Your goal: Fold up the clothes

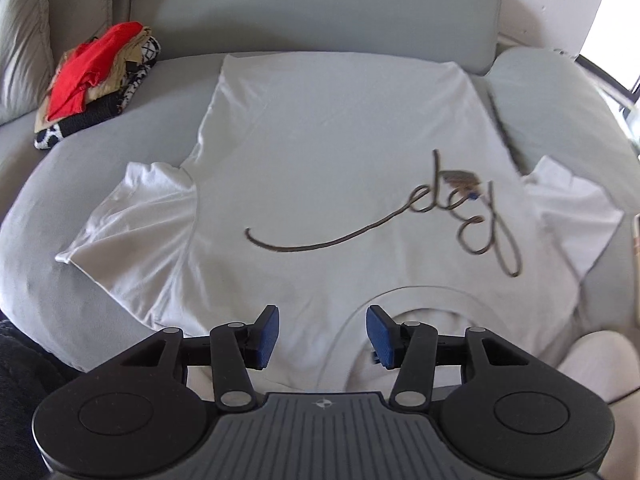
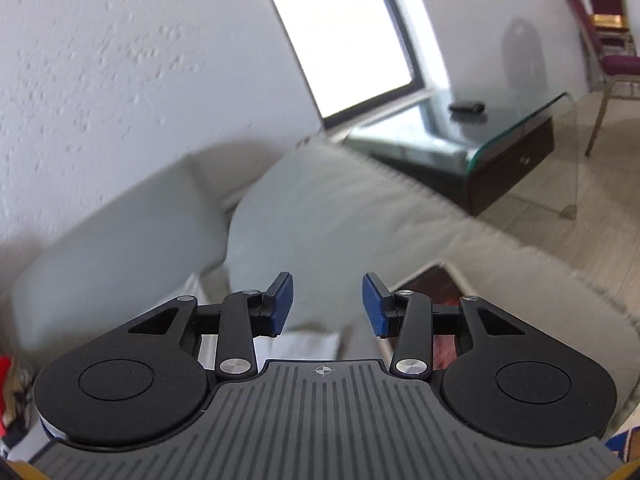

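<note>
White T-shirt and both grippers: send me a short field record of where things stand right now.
garment: white T-shirt spread flat on grey sofa, collar nearest the camera, both sleeves out
folds: none visible
left gripper: open, above the collar, holding nothing
right gripper: open, empty, aimed off toward the sofa arm and window
other: clothes pile far left on the sofa

The left gripper (image 1: pixel 322 336) sat low at the bottom centre of its frame, its blue-padded fingers (image 1: pixel 267 336) spread apart and holding nothing. The right gripper (image 2: pixel 327 305) sat likewise at lower centre, its fingers (image 2: pixel 282 303) parted and empty.
</note>
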`<control>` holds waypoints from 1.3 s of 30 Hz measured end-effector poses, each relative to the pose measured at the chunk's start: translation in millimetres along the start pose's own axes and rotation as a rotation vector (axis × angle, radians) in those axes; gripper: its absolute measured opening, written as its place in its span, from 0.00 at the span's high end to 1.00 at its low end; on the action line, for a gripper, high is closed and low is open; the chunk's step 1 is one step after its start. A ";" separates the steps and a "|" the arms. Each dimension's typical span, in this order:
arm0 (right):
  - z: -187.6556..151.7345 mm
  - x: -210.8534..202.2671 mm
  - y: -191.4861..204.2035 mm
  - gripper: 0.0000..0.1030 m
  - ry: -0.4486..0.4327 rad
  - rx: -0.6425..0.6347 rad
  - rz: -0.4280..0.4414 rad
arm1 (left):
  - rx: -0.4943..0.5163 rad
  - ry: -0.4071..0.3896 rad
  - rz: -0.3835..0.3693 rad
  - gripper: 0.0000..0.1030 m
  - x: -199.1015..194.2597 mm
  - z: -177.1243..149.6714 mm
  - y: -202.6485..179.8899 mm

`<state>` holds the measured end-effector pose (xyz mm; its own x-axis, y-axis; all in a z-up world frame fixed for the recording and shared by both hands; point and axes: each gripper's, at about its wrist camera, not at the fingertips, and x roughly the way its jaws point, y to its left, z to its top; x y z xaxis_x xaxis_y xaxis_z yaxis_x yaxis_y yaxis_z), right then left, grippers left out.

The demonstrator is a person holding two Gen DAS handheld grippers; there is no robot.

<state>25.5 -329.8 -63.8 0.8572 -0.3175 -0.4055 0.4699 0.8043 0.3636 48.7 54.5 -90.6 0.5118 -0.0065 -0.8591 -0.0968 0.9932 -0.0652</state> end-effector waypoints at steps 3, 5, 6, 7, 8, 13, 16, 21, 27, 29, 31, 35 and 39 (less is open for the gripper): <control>16.9 27.0 -24.2 0.55 -0.027 -0.019 -0.081 | 0.010 -0.019 -0.035 0.53 -0.7 1.9 -6.7; 22.1 49.1 -37.5 0.54 -0.007 -0.025 -0.128 | 0.022 -0.024 -0.037 0.53 2.4 2.4 -11.8; 22.4 59.7 -43.5 0.54 0.008 -0.025 -0.140 | 0.020 -0.017 -0.039 0.53 5.1 2.9 -13.7; 22.1 69.3 -48.5 0.54 0.017 -0.029 -0.154 | 0.018 -0.011 -0.041 0.53 7.8 3.4 -15.6; 20.8 77.6 -51.4 0.53 0.019 -0.040 -0.164 | 0.018 -0.008 -0.040 0.53 10.1 4.5 -17.4; 12.2 113.7 -51.1 0.47 0.054 -0.118 -0.208 | 0.021 -0.003 -0.027 0.53 20.0 12.3 -26.2; 15.1 126.9 -48.7 0.47 0.053 -0.121 -0.209 | 0.024 -0.005 -0.025 0.53 23.0 15.2 -28.1; 29.9 89.2 -44.9 0.40 -0.123 -0.058 -0.122 | 0.021 -0.027 -0.001 0.52 19.8 11.0 -24.4; 14.3 37.7 -48.2 0.38 -0.009 -0.033 -0.038 | 0.038 0.008 0.018 0.51 13.6 -5.2 -14.8; 0.3 30.4 -43.9 0.38 0.092 -0.048 0.012 | 0.056 0.005 0.023 0.47 9.0 -11.0 -11.7; -14.3 28.1 -35.9 0.39 0.189 -0.071 0.085 | 0.074 -0.007 0.033 0.44 5.4 -16.6 -8.7; -34.4 39.2 -16.4 0.51 0.347 -0.085 0.248 | 0.116 -0.031 0.093 0.43 1.7 -26.9 -3.6; -40.6 61.6 -0.5 0.56 0.369 -0.136 0.199 | 0.098 -0.043 0.086 0.40 -2.7 -32.7 4.7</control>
<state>69.5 -329.4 -123.0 0.7840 0.0307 -0.6200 0.2501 0.8985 0.3608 18.9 55.4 -105.2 0.5417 0.0825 -0.8365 -0.0597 0.9964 0.0596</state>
